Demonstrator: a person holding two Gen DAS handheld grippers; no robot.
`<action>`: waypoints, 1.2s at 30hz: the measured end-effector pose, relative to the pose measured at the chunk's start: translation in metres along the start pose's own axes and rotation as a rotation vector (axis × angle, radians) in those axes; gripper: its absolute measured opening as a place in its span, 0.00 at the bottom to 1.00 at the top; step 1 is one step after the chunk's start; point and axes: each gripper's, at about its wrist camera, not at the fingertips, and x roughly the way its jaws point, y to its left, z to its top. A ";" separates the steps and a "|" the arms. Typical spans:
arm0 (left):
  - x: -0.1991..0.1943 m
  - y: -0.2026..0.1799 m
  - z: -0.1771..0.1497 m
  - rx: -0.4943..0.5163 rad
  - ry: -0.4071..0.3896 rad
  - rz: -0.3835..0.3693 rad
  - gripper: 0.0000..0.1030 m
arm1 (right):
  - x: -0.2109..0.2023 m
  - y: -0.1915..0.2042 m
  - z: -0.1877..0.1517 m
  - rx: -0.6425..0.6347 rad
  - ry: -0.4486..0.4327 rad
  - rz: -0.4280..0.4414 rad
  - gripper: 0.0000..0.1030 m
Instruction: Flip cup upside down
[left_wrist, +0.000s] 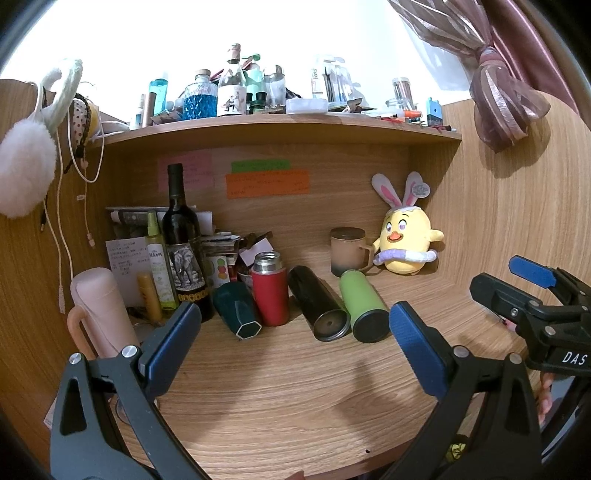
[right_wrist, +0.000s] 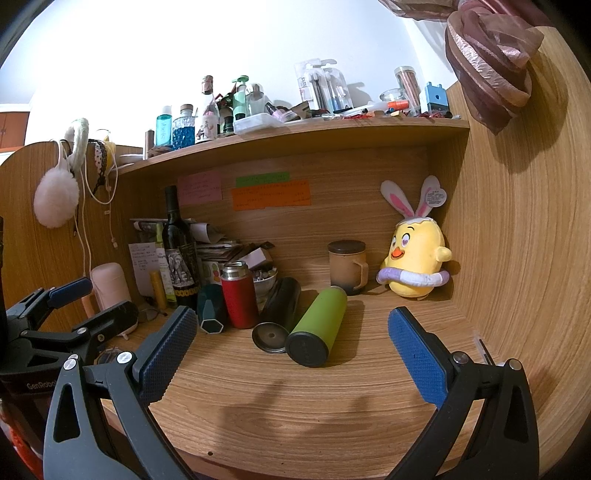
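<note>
- The wooden desk (right_wrist: 332, 413) fills the lower half of both views, with a cluttered shelf (right_wrist: 295, 134) across the top at 12 o'clock.
- The left gripper (left_wrist: 295, 339) hangs above the desk with its blue pads spread wide and nothing between them; the right gripper (right_wrist: 291, 345) is likewise wide open and empty. Each shows in the other's view, at 3 o'clock and 9 o'clock.
- A dark wine bottle (right_wrist: 177, 247) stands upright at 10 o'clock, among papers.
- A yellow plush chick (right_wrist: 417, 258) with rabbit ears sits in the back corner at 2 o'clock.
- The green cup (right_wrist: 319, 325) lies on its side near the centre, dark end toward the cameras, touching the black cup (right_wrist: 279, 306) lying on its left.
- The red flask (right_wrist: 239, 295) stands upright at 11 o'clock, just beside the black cup.
- A dark teal hexagonal cup (right_wrist: 211, 308) lies tipped against the flask's left side.
- A beige lidded mug (right_wrist: 347, 266) stands upright behind the green cup, beside the chick.
</note>
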 end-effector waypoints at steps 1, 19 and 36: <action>0.001 0.000 0.000 0.001 0.001 0.000 1.00 | 0.001 -0.001 0.000 0.001 0.000 -0.001 1.00; 0.113 -0.043 0.001 0.076 0.234 -0.174 1.00 | 0.036 -0.054 -0.028 0.100 0.093 -0.061 1.00; 0.259 -0.112 -0.013 0.168 0.530 -0.242 0.64 | 0.081 -0.116 -0.060 0.192 0.199 -0.042 1.00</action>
